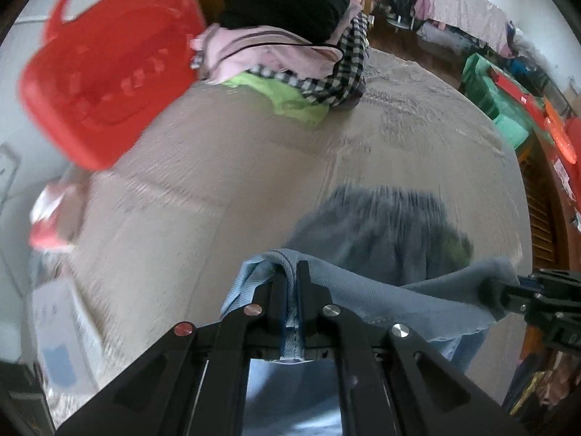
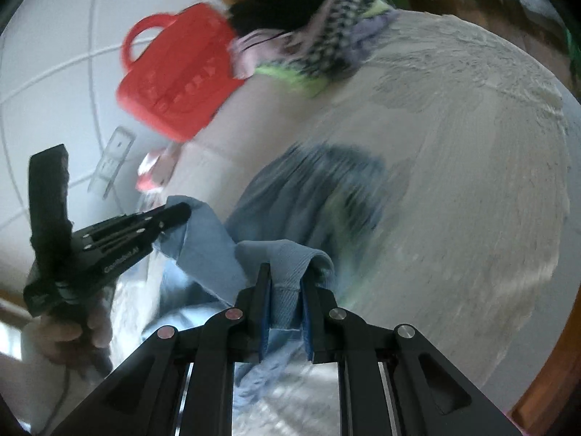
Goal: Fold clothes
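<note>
Bed (image 1: 218,189) with a beige textured cover fills most of both views, blurred by motion. Beyond it, white wall on the left; wooden furniture and clutter on the right, too smeared to name.

Clothes pile (image 1: 290,43) at the far end of the bed: black item on top, pink below, checked fabric draped down the right side, lime-green piece at the bottom edge. Same pile in the right wrist view (image 2: 301,36).

Red basket (image 1: 112,69), two handles, just left of the pile and touching it, tilted in frame; also seen at (image 2: 178,76).

Blue garment (image 1: 381,290) hangs stretched between the two grippers above the near part of the bed. Its shadow (image 1: 385,225) lies on the cover beneath. In the right wrist view the cloth (image 2: 207,243) runs from one gripper to the other.

Left gripper (image 1: 288,279): jaws pressed together, pinching a bunched hem of the garment; from the right wrist camera it shows at (image 2: 174,218), tips buried in cloth, held in a hand (image 2: 72,330).

Right gripper (image 2: 285,283): jaws nipping a fold of the same garment, blue pads against the cloth. In the left wrist view it enters from the right edge (image 1: 508,292), tip in the fabric.
</note>
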Available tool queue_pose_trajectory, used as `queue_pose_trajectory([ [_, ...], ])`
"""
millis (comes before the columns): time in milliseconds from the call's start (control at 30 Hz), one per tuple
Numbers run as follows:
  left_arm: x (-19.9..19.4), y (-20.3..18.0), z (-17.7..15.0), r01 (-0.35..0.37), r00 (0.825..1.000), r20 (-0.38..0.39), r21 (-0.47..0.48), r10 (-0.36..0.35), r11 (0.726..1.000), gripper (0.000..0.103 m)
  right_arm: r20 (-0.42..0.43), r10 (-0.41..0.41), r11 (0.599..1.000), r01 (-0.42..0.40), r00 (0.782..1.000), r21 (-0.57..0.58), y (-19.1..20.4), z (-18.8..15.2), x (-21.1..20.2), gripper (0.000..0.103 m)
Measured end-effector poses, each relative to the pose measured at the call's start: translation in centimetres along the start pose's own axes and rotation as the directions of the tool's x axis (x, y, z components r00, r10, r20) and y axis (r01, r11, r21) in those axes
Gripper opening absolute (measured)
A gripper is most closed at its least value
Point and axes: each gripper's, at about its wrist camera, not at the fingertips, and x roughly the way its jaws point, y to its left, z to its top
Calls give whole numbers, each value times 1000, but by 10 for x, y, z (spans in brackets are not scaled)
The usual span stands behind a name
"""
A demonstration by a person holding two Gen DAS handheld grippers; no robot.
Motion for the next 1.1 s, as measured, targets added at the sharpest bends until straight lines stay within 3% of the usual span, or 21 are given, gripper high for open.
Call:
queue_pose_trajectory([
  [233,58,-17,56,15,995,-96,20,-13,1000,5,-5,37,996,-36,999,78,-48,46,14,17],
  [333,69,-15,63,29,992,-124,11,-28,1000,10,1,64,992,-64,998,112,-66,60,18,30],
  [433,61,-9,65,33,993,-109,-4,-33,999,16,44,13,993,-18,999,121,-74,66,8,57],
  [533,47,-4,67,42,996,-79,-16,-43,999,49,48,-3,996,-2,999,94,-69,64,5,58],
  [567,42,-3,68,48,997,-67,-18,-49,999,71,48,-6,996,2,999,84,-67,64,5,58],
  [600,38,-3,70,52,997,-53,-18,-53,998,87,48,-9,997,5,999,74,-65,63,5,58],
  [667,32,-6,72,19,1000,-21,-1,-19,1000,97,48,-15,998,12,999,54,-60,62,4,58],
  [800,28,-2,71,-20,1000,-10,-2,20,1000,97,47,-26,1000,25,999,15,-52,60,3,59],
  [1000,23,11,27,-70,996,-49,-16,69,997,97,15,-41,999,41,999,-34,-38,50,7,59],
  [1067,14,22,2,-80,995,-61,-37,77,996,97,-8,-45,998,44,999,-47,-33,44,11,54],
  [1100,10,27,-11,-84,994,-68,-47,81,995,97,-20,-47,998,46,999,-53,-30,42,13,45],
])
